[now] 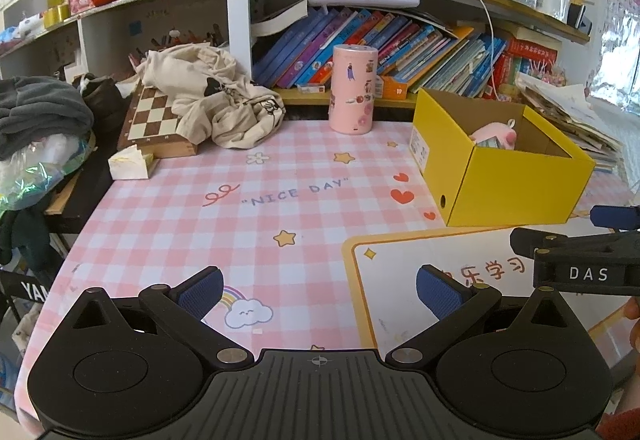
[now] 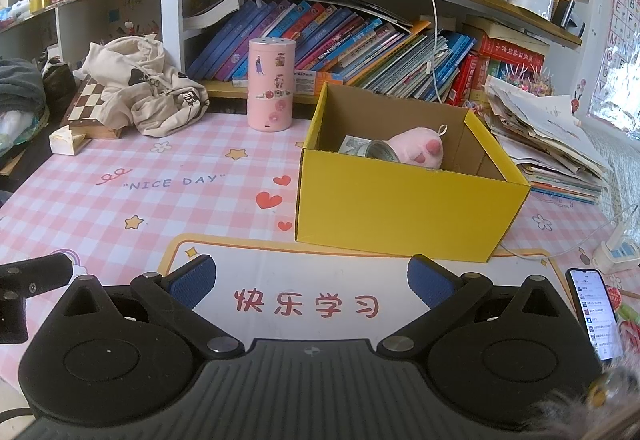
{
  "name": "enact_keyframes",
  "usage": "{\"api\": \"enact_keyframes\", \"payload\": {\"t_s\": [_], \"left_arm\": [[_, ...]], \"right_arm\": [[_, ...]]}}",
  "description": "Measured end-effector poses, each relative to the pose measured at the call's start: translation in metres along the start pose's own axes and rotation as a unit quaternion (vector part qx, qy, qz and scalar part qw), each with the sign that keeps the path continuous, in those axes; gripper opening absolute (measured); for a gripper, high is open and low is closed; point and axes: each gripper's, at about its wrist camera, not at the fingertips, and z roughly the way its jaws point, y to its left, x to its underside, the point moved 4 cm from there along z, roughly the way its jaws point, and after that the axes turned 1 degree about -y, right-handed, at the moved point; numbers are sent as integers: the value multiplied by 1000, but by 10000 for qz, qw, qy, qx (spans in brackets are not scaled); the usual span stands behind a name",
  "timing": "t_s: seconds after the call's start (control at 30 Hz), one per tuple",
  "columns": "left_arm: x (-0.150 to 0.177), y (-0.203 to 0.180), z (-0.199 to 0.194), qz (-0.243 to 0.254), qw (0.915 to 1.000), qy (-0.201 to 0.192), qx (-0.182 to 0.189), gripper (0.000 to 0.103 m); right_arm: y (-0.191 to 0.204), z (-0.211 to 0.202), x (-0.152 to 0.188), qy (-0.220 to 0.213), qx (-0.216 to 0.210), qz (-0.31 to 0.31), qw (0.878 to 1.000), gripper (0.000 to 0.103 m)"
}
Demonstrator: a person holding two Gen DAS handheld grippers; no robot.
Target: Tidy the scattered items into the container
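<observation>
A yellow cardboard box [image 2: 404, 207] stands open on the pink checked desk mat; it also shows in the left wrist view [image 1: 508, 187]. Inside it lie a pink plush paw [image 2: 418, 149] and a roll of banknotes [image 2: 376, 151]; the paw also shows in the left wrist view [image 1: 496, 133]. My left gripper [image 1: 320, 292] is open and empty, low over the mat, left of the box. My right gripper [image 2: 312, 284] is open and empty, just in front of the box over a white mat with red characters. The right gripper's side shows in the left wrist view [image 1: 588, 260].
A pink cylinder with stickers [image 2: 271, 83] stands at the back by the bookshelf. A beige cloth [image 1: 208, 99] lies on a chessboard [image 1: 154, 119] at the left, with a small white box [image 1: 128, 161] in front. A lit phone [image 2: 596, 314] lies at the right, paper stacks [image 2: 548, 131] behind.
</observation>
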Motion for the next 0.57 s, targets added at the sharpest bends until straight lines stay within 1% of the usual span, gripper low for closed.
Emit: {"api": "enact_keyframes", "payload": {"t_s": [0.1, 0.3, 0.57], "left_arm": [[1, 0, 0, -21, 10000, 8, 5, 103], [3, 1, 2, -47, 9999, 27, -103, 103], [5, 0, -1, -70, 10000, 17, 40, 103]], "right_arm": [[0, 0, 0, 1, 4, 5, 10000, 103], [-2, 0, 2, 19, 5, 5, 10000, 103], [-2, 2, 3, 79, -23, -21, 10000, 103]]}}
